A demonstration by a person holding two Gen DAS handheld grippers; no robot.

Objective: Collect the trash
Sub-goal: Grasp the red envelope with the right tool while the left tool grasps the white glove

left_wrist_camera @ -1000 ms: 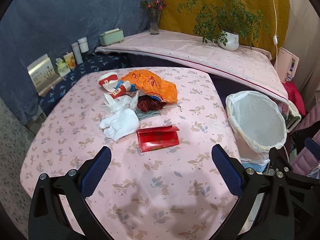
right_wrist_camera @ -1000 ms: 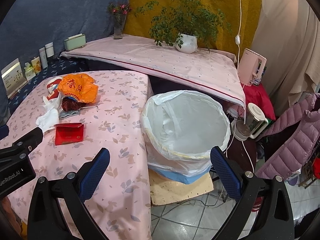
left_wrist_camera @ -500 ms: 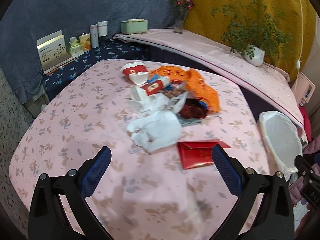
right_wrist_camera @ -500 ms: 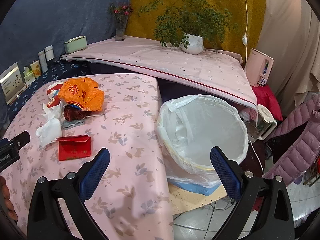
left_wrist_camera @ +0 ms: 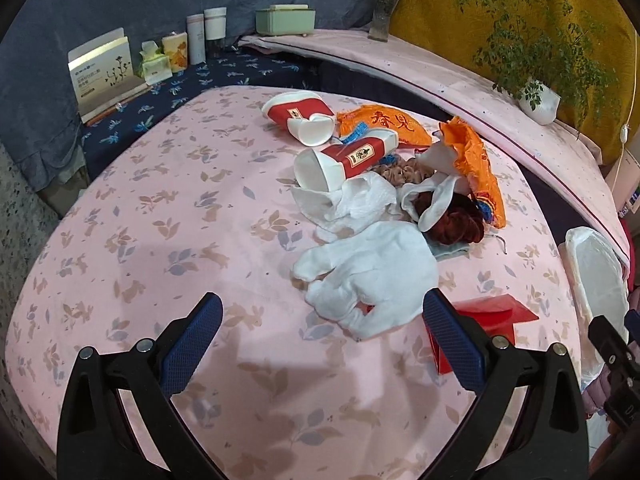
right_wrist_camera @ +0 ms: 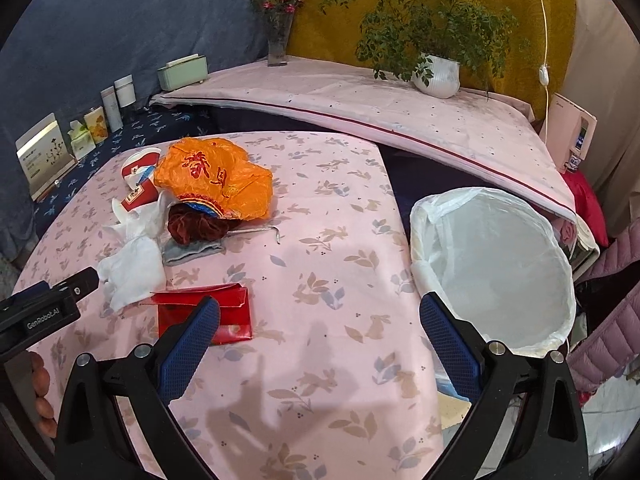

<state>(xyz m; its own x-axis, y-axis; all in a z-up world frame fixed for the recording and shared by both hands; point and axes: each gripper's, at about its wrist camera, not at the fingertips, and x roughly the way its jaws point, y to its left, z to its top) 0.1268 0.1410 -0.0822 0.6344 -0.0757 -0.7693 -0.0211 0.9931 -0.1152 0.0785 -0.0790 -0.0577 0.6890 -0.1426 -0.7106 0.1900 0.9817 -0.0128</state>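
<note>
Left claw (left_wrist_camera: 320, 324) spread wide, nothing between its blue pads, hovering over the pink rabbit-print worktop (left_wrist_camera: 160, 240) just short of a crumpled white tissue (left_wrist_camera: 372, 276). Right claw (right_wrist_camera: 320, 326) likewise wide apart and empty, above the worktop's near edge. Red envelope (right_wrist_camera: 216, 314) lies flat beside the tissue, partly behind the right claw's left finger. Farther on, the trash heap: dark red scrunchie (left_wrist_camera: 456, 220), two tipped red-and-white paper cups (left_wrist_camera: 344, 160), orange plastic bag (right_wrist_camera: 216, 178) draped over the back. White-lined trash bin (right_wrist_camera: 496, 268) stands off the worktop's right side, well apart from the heap. Potted plant (right_wrist_camera: 436, 74) on the shelf behind.
</note>
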